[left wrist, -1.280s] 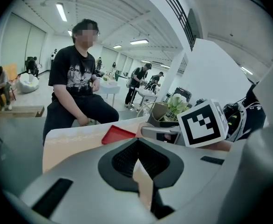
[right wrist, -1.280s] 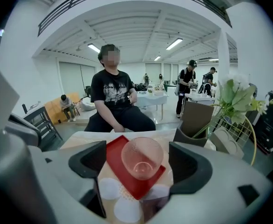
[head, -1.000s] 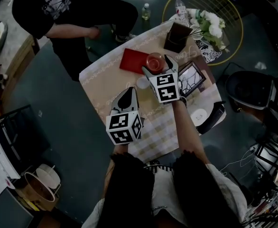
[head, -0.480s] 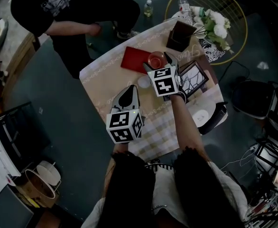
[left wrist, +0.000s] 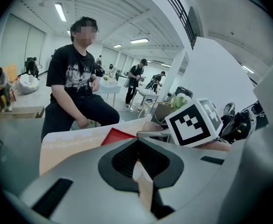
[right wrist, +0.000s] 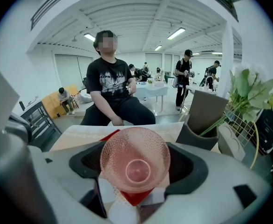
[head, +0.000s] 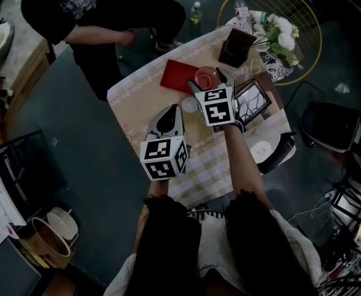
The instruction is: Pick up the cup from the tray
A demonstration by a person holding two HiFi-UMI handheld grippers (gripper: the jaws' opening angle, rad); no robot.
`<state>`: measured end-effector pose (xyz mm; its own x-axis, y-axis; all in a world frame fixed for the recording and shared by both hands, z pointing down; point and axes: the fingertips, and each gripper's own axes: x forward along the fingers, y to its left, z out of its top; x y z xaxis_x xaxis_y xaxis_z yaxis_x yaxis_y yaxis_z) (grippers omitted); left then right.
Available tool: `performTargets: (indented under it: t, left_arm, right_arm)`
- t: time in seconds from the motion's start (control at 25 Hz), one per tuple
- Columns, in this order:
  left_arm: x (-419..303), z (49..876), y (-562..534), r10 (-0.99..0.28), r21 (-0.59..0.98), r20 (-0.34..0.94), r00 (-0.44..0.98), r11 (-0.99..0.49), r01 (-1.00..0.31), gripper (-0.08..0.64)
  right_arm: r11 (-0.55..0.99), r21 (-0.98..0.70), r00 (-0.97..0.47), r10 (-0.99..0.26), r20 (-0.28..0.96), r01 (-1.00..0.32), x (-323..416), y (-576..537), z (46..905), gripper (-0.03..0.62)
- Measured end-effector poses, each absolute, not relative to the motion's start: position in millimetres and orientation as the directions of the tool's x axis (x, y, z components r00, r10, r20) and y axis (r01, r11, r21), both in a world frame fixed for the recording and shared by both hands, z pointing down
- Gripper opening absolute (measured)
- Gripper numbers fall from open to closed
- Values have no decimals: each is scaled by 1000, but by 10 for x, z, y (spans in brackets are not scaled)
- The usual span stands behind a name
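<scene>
A pink dimpled glass cup [head: 206,78] sits between the pads of my right gripper [head: 209,82], over the right end of the red tray [head: 175,75]. In the right gripper view the cup [right wrist: 134,158] fills the gap between the jaws, its mouth facing the camera, with the red tray [right wrist: 135,198] showing beneath; the right gripper [right wrist: 135,166] is shut on it. Whether the cup touches the tray I cannot tell. My left gripper [head: 169,115] hovers over the table nearer to me, jaws together and empty. In its own view, the left gripper [left wrist: 137,161] points toward the tray [left wrist: 118,135].
The small table [head: 137,106] also carries a white round lid [head: 188,105], a dark holder [head: 236,47] with white flowers [head: 278,32], a framed picture [head: 249,102] and a white plate [head: 259,150]. A seated person [head: 100,11] is just beyond the far edge.
Hardly anything differs: the whole view has shifted slightly, and the right gripper stays closed on the cup at the tray's right end. The left gripper has edged a little forward.
</scene>
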<state>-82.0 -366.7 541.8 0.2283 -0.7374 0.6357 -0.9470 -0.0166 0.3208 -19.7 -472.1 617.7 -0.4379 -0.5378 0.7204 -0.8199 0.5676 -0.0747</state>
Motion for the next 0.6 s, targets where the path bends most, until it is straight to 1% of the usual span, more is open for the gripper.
performTargets:
  t: [0.2, 0.6]
  left_arm:
    - [-778, 5338, -3628, -747, 321, 623, 232, -26, -947, 6]
    - [-728, 5123, -3442, -769, 309, 589, 249, -71, -948, 6]
  right_arm:
    - [582, -62, -450, -552, 702, -811, -160, -4558, 5928, 399]
    - [582, -38, -435, -561, 704, -812, 2, -3956, 5658, 397]
